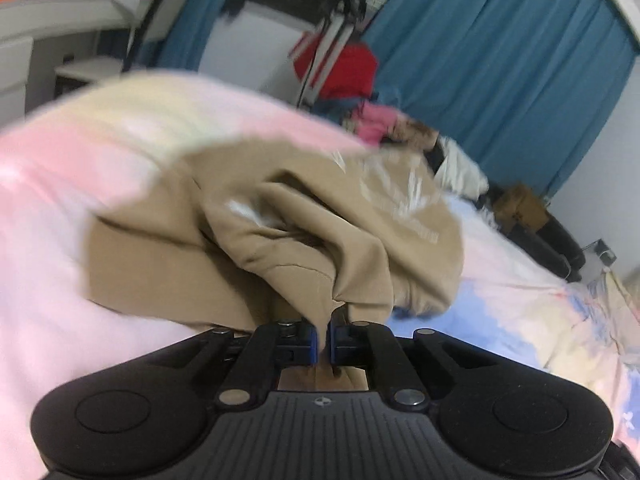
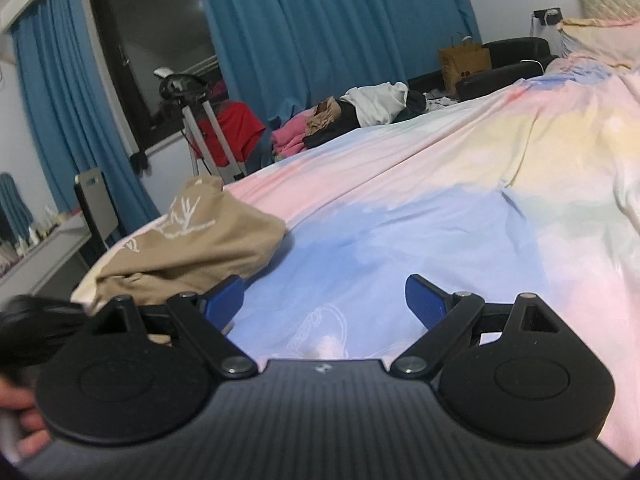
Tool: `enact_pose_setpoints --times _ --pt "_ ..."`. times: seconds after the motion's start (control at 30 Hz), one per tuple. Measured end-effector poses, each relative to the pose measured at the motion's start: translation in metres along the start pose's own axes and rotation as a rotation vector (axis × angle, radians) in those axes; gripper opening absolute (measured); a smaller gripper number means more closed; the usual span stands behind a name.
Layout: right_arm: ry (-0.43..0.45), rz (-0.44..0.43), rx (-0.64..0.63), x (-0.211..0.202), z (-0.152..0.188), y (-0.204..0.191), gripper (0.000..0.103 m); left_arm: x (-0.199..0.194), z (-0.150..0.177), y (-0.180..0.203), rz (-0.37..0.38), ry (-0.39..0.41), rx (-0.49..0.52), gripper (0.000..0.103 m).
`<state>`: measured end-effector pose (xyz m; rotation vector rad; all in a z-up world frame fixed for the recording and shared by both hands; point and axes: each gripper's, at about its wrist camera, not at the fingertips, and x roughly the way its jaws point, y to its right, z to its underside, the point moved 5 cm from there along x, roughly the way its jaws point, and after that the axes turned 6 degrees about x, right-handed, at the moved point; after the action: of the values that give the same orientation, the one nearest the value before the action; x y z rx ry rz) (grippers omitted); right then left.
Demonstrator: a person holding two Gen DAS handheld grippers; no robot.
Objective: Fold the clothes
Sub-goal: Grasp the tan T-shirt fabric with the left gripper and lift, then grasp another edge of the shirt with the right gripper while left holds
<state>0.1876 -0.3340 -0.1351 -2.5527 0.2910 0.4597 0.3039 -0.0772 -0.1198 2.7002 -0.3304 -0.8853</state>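
A tan garment (image 1: 280,232) with a white print lies crumpled on the pastel bedspread (image 1: 72,208). My left gripper (image 1: 323,336) is shut on a fold of the tan garment's near edge, with cloth pinched between the blue pads. In the right wrist view the same tan garment (image 2: 192,240) sits at the left, bunched up. My right gripper (image 2: 324,300) stands open over the blue patch of the bedspread (image 2: 440,208), its left finger (image 2: 224,296) close beside the garment's edge, nothing between the pads.
A heap of other clothes (image 2: 352,116), pink, brown, black and white, lies at the bed's far edge. Behind it are blue curtains (image 2: 320,32), a tripod (image 2: 208,136) with a red cloth, a cardboard box (image 2: 464,64) and a black sofa. A hand (image 2: 20,412) shows at the lower left.
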Motion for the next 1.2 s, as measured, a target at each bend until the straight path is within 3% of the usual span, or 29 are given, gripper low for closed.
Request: enact_pose_setpoints --times 0.27,0.4,0.5,0.67,0.77,0.87,0.97,1.07,1.2 --pt "0.055 -0.082 -0.140 -0.032 0.003 -0.036 0.089 -0.163 -0.058 -0.053 -0.035 0.176 0.019 0.005" --pt "0.075 -0.135 -0.188 -0.052 0.003 -0.053 0.089 -0.234 -0.077 -0.097 -0.117 0.250 -0.005 0.005" --pt "0.079 -0.171 -0.238 -0.066 0.008 -0.067 0.089 -0.282 -0.073 -0.142 -0.193 0.252 -0.022 0.005" --pt "0.024 -0.216 -0.305 -0.070 0.026 -0.091 0.089 -0.266 -0.043 -0.189 -0.328 0.046 0.031 0.006" --pt "-0.007 -0.230 -0.344 -0.068 0.038 -0.101 0.089 -0.248 -0.022 -0.191 -0.348 0.004 0.063 0.009" --pt "-0.036 -0.242 -0.360 -0.066 0.045 -0.104 0.089 -0.249 -0.006 -0.181 -0.404 -0.036 0.101 0.023" --pt "-0.081 -0.261 -0.343 -0.058 0.052 -0.104 0.080 -0.254 -0.001 -0.171 -0.423 -0.039 0.126 0.041" --pt "-0.158 -0.295 -0.342 -0.048 0.070 -0.110 0.075 -0.270 0.011 -0.150 -0.423 -0.003 0.099 0.049" --pt "-0.315 -0.375 -0.324 -0.036 0.100 -0.119 0.075 -0.278 0.016 -0.108 -0.430 0.027 0.136 0.058"
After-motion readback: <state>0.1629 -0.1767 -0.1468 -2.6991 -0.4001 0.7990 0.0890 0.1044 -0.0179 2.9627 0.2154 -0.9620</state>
